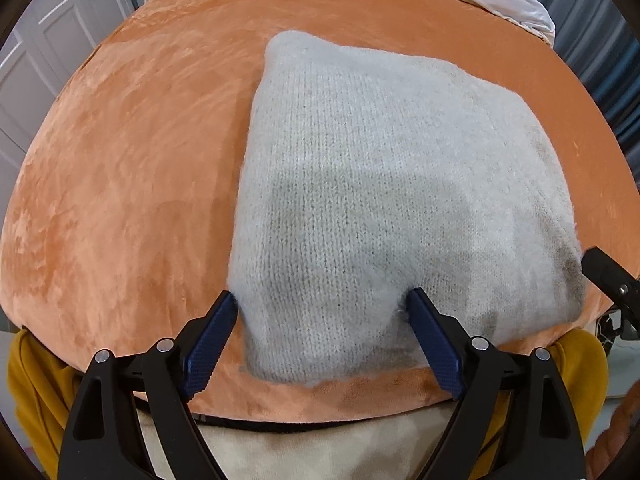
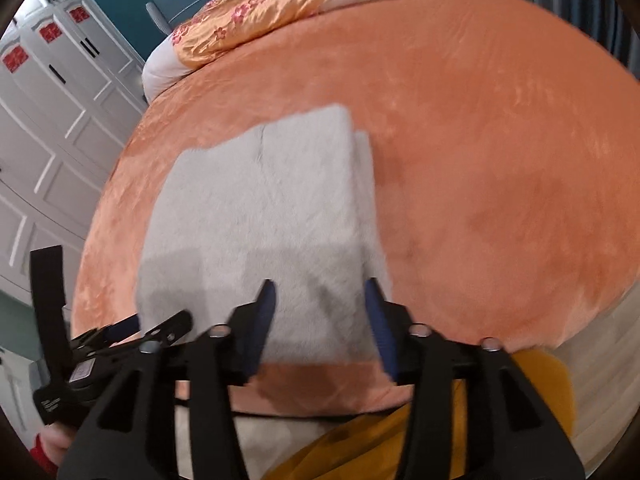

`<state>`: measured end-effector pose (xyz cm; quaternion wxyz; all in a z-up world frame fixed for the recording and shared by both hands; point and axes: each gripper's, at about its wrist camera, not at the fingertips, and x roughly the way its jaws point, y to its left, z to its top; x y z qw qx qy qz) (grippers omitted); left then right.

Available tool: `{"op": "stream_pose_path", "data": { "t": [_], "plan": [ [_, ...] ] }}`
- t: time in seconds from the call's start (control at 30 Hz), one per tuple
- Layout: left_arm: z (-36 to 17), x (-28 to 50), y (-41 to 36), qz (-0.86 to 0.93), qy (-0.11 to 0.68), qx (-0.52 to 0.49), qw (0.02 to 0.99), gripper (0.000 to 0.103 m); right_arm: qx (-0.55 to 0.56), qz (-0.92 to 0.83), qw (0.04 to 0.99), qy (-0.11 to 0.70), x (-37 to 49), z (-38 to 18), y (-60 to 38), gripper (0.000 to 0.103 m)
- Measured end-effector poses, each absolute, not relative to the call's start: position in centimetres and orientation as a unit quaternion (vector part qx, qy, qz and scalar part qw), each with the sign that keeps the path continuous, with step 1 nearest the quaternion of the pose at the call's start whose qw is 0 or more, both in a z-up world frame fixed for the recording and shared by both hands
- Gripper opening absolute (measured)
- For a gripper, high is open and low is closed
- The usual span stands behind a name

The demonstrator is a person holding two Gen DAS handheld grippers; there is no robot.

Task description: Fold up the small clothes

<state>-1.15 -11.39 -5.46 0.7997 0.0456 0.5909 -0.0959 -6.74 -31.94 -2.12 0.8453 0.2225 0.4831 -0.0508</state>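
folded grey sweater [image 1: 384, 200] lying flat on orange bed [image 1: 120, 200], near its front edge. left gripper [image 1: 320, 300] spread wide over sweater's near edge; right gripper [image 2: 320, 286] parted, gripping nothing.

The left gripper [image 1: 322, 300] is pointing steeply down over the grey knit garment [image 1: 380, 184], its jaws standing wide apart, fingertips resting at the garment's near edge without pinching it. The right gripper [image 2: 322, 290] is tilting down over the same garment's near right corner, jaws parted and gripping nothing. A hand [image 2: 54, 446] is holding the left gripper's handle.
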Motion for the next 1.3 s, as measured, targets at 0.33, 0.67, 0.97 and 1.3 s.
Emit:
{"op": "stream_pose_path", "data": {
  "t": [0.33,0.67,0.97,1.3],
  "plan": [
    [-3.4,2.4,-7.8,-0.113,0.578,-0.056,0.806,0.087,0.271,-0.04,0.801,0.532,-4.3,-7.6,-33.3,0.069],
    [-7.2,5.0,-9.2,-0.129,0.6,-0.094,0.784,0.093,0.323,-0.014,0.785,0.529,-3.3,-9.3,-34.2,0.076],
    [-8.4,6.1,-10.0,-0.124,0.604,-0.088,0.782,0.098,0.322,0.001,0.786,0.527,-1.7,-9.6,-34.7,0.077],
    [-7.7,6.7,-11.7,-0.129,0.605,-0.069,0.782,0.085,0.355,0.021,0.778,0.518,-1.3,-9.4,-34.4,0.051]
  ]
}}
